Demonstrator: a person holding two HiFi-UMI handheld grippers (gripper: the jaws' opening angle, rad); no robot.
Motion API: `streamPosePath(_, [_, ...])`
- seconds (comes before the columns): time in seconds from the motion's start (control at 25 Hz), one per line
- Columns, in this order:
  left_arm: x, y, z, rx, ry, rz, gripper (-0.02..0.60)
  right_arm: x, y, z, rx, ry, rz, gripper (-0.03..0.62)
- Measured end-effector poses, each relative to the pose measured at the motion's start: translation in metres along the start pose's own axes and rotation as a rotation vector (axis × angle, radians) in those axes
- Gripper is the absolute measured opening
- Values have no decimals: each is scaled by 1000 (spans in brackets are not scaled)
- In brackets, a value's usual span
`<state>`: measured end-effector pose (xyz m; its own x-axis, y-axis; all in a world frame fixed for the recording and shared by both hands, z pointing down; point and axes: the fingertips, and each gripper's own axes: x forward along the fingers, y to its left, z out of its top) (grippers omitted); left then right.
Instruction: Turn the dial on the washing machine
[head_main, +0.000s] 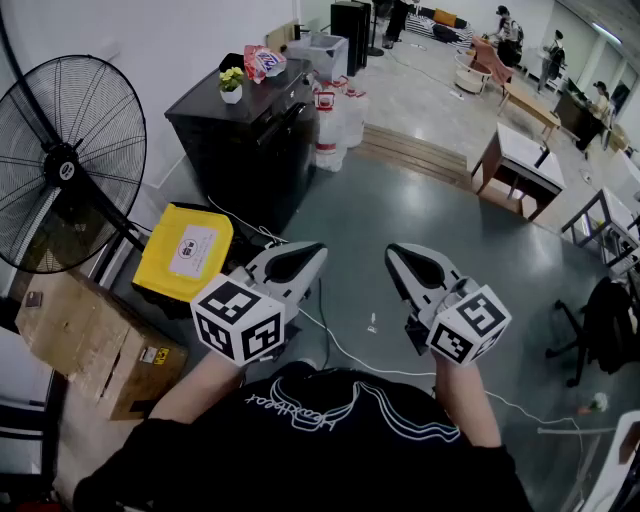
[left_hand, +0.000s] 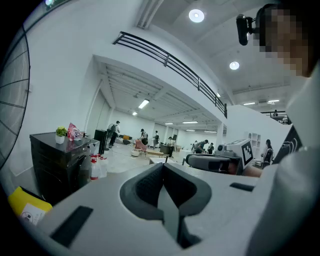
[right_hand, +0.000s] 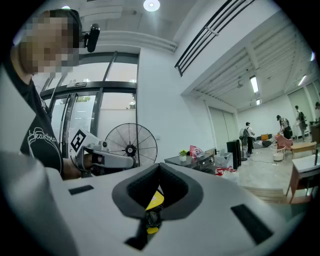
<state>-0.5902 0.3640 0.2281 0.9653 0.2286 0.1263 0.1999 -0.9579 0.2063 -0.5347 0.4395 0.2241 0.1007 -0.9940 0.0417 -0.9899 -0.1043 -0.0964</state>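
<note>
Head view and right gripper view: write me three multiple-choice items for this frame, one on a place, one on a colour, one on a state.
1. Where does the small potted plant stand?
A. on top of the black appliance
B. on a windowsill
C. on a chair seat

2. What colour is the flat labelled case on the floor next to the fan?
A. red
B. yellow
C. blue

3. How do the jaws of the right gripper stand?
A. wide apart
B. closed on a dial
C. closed together on nothing

Answers:
1 A: the head view shows the pot on the appliance's top surface.
2 B: the case is plainly yellow, with a white label.
3 C: the right gripper view shows the tips meeting with nothing between them.
</note>
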Motion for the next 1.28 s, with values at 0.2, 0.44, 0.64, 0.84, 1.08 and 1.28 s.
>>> streamPosePath(0.2, [4, -5, 0, -4, 1, 2, 5, -7, -2, 4, -17, 1, 11, 3])
streamPosePath(0.44, [12, -12, 2, -6, -1, -3, 5, -17, -8, 12, -27, -19, 3, 3])
streamPosePath(0.64, [22, -10, 0, -13, 8, -16, 5, -17, -23, 10, -26, -17, -38, 79])
streamPosePath(0.84, [39, -2, 2, -8, 6, -41, 5, -11, -41, 5, -27, -15, -54, 157])
streamPosePath(1.08, [73, 19, -3, -11, 21, -56, 5, 0, -75, -11, -20, 8, -76, 266])
streamPosePath(1.28, [121, 64, -2, -33, 33, -64, 5, 38, -125, -12, -13, 5, -89, 335])
